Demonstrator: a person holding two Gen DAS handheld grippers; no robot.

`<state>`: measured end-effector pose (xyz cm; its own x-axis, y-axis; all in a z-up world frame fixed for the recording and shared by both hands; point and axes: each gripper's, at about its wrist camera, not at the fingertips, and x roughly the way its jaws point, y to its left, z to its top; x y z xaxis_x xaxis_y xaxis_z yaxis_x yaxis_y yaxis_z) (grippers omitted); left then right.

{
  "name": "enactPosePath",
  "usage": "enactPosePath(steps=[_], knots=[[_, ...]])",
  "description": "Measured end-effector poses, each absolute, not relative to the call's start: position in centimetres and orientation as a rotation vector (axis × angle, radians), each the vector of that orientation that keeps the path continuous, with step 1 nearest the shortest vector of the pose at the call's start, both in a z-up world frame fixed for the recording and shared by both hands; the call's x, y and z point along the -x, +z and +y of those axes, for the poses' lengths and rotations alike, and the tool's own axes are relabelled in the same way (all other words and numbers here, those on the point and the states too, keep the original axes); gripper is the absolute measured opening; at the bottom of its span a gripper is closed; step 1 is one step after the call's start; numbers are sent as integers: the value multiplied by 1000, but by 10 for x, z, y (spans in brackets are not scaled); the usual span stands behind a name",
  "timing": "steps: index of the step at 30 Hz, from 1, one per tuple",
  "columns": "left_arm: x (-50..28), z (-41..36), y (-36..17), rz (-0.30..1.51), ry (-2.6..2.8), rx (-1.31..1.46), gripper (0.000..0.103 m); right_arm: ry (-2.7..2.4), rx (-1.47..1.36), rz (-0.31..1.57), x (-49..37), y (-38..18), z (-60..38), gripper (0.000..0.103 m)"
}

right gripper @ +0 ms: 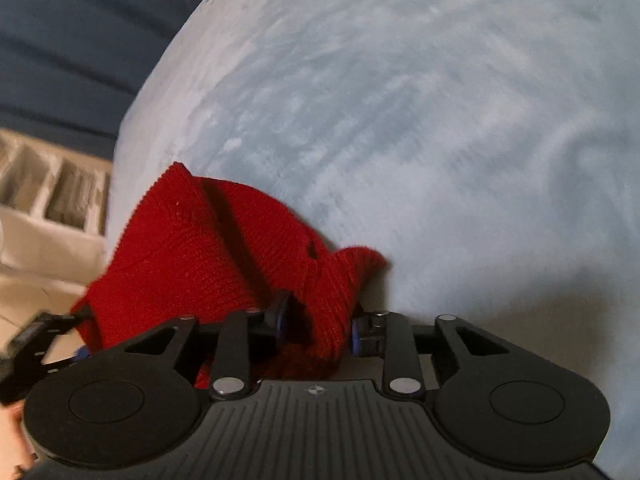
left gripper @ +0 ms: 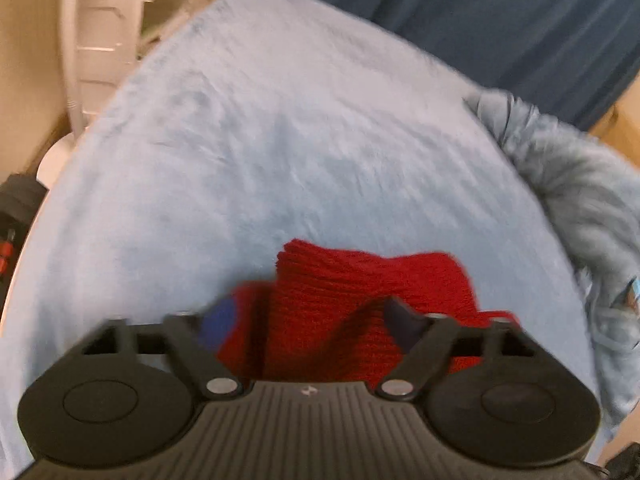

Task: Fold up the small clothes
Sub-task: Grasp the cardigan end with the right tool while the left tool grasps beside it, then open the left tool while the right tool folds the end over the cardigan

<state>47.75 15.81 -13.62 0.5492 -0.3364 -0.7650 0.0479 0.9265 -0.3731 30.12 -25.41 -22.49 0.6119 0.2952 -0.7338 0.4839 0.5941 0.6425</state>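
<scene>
A red knit garment (left gripper: 360,276) lies bunched on a pale blue fluffy blanket (left gripper: 280,140), right in front of my left gripper (left gripper: 310,318). The jaws of that gripper stand wide, with red knit between them and no squeeze visible. In the right wrist view the same garment (right gripper: 200,240) rises in a peak at the blanket's (right gripper: 440,120) left edge. A fold of it runs down between the pads of my right gripper (right gripper: 320,324), which is shut on it. One of the left gripper's fingers (right gripper: 48,326) shows at the garment's left corner. Motion blurs both views.
White plastic shelving (left gripper: 104,40) stands beyond the blanket's far left edge. Dark blue fabric (left gripper: 480,12) hangs behind. A grey-blue furry bundle (left gripper: 560,168) lies at the blanket's right edge. A white slotted crate (right gripper: 60,192) sits beside the bed in the right wrist view.
</scene>
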Motion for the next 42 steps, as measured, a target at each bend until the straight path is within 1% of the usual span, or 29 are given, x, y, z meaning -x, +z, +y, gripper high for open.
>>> enactPosePath(steps=[2,4,5,6,8,9,11,12,14,15,16,18,19,21,22,25,27,28,31,33,37,39,42], knots=[[-467,165,-137,970,-266,375,87,-123,-965,956,-308,-220,-259,35],[-466,160,-145,997,-246,347,86,-115,-960,966,-308,-218,-262,35],[-465,156,-152,1015,-247,335,77,-113,-960,965,-306,-218,-262,35],[-464,154,-160,1031,-250,334,50,-116,-958,965,-308,-218,-261,36],[-460,148,-168,1047,-220,320,26,-106,-954,967,-309,-219,-264,38],[-456,146,-167,1038,-188,307,19,-82,-939,962,-310,-220,-264,38],[-446,152,-158,1008,-161,334,17,-54,-877,965,-319,-226,-261,39],[-439,157,-152,985,-149,347,17,-58,-887,976,-322,-229,-262,41],[-432,169,-150,974,-139,366,17,-53,-922,969,-324,-228,-262,42],[-434,173,-155,994,-135,370,18,-44,-912,960,-325,-226,-261,45],[-437,176,-160,1003,-146,388,22,-47,-902,960,-326,-225,-260,46],[-438,177,-162,1005,-130,423,44,-64,-912,978,-326,-229,-262,47],[-436,178,-160,1000,-123,429,51,-60,-936,977,-325,-232,-264,47],[-420,181,-155,988,-126,461,78,-51,-963,978,-325,-236,-268,47],[-408,183,-154,988,-114,484,82,-46,-965,979,-326,-237,-268,47],[-357,189,-158,1014,-93,567,82,-43,-975,979,-326,-238,-269,46],[-320,192,-165,1045,-82,626,82,-43,-985,980,-325,-238,-269,39],[-301,190,-169,1068,-97,643,82,-45,-988,982,-325,-238,-269,38],[-277,171,-181,1151,-151,541,82,-57,-1013,988,-324,-239,-270,37],[-281,160,-193,1179,-142,452,82,-68,-1018,988,-323,-239,-269,37],[-313,161,-202,1172,-105,439,83,-88,-1008,987,-321,-237,-264,36],[-323,154,-197,1156,-126,333,83,-97,-990,994,-317,-232,-258,29],[-333,156,-193,1155,-131,267,83,-96,-932,990,-306,-224,-244,26]])
